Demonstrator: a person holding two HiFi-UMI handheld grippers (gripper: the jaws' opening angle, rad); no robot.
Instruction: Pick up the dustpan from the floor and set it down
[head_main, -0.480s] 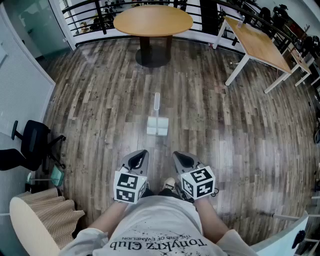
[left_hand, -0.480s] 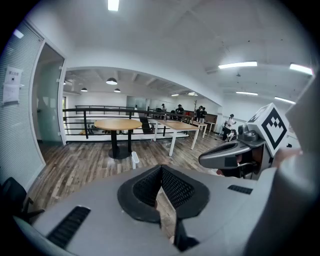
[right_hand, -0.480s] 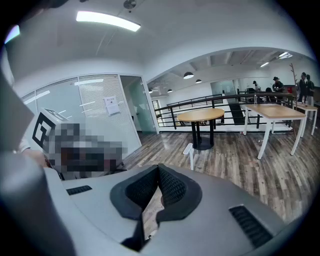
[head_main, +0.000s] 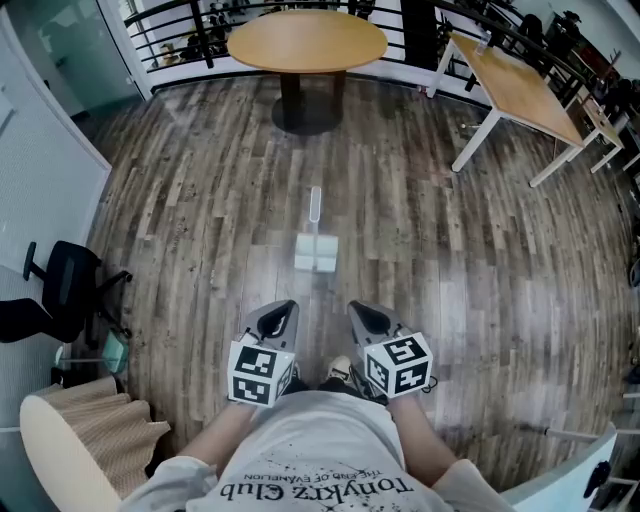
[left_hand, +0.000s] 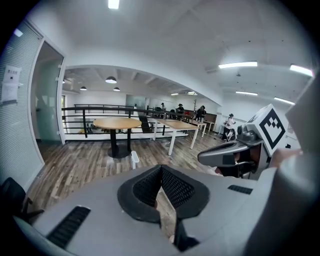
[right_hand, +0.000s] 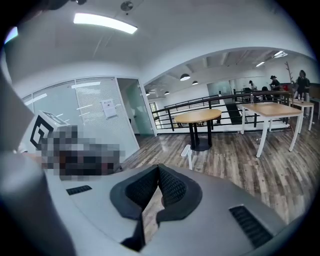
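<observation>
Dustpan (head_main: 316, 250): lies on the floor (head_main: 200, 200), position unchanged, well ahead of both tongs. Left tongs (head_main: 282, 308) and right tongs (head_main: 357, 310): closed, empty; pickup not begun.

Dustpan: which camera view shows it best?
Head view: the whole dustpan shows from above, pan and handle, on the wood floor. The left gripper view catches only its white handle, and the right gripper view does the same; the pan is hidden in both.
</observation>
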